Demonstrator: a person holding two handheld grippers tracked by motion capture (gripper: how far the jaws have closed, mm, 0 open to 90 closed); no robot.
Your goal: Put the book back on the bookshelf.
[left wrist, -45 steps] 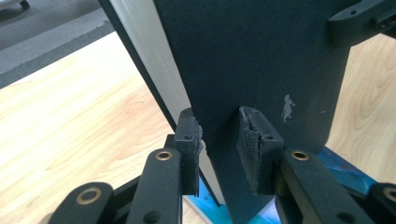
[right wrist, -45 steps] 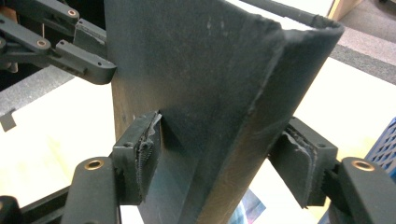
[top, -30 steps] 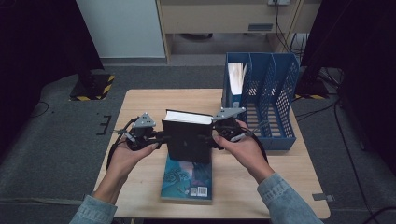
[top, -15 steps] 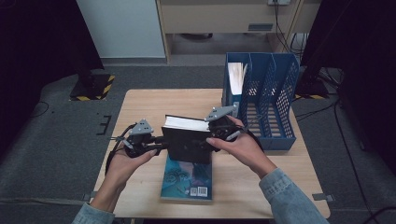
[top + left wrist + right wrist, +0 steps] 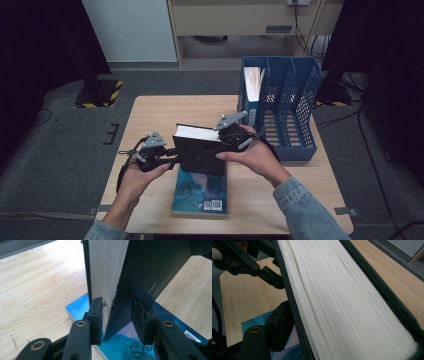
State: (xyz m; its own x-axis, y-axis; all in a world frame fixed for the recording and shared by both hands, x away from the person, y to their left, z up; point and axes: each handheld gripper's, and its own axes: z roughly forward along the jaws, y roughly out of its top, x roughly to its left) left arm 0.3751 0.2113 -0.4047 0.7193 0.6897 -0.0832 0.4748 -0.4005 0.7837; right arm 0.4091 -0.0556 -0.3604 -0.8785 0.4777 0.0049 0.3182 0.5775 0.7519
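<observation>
A black hardcover book [image 5: 200, 152] hangs above the table, pages up, held at both ends. My left gripper [image 5: 174, 155] is shut on its lower left corner; in the left gripper view the gripper [image 5: 117, 317] clamps the black cover [image 5: 150, 270] and a few pages. My right gripper [image 5: 221, 148] is shut on the book's right end. In the right gripper view the cream page block [image 5: 349, 302] runs between the jaws, with one finger [image 5: 278, 327] against the cover and the other hidden. A blue book [image 5: 200, 192] [image 5: 80, 307] lies flat underneath.
A blue mesh file holder [image 5: 290, 110] stands at the right rear of the wooden table [image 5: 160, 115], with one book [image 5: 252, 85] upright in its leftmost slot. The other slots hold nothing. Grey floor surrounds the table.
Both grippers have shifted slightly left and toward the person with the black book. The right gripper now sits over the book's upper right corner.
</observation>
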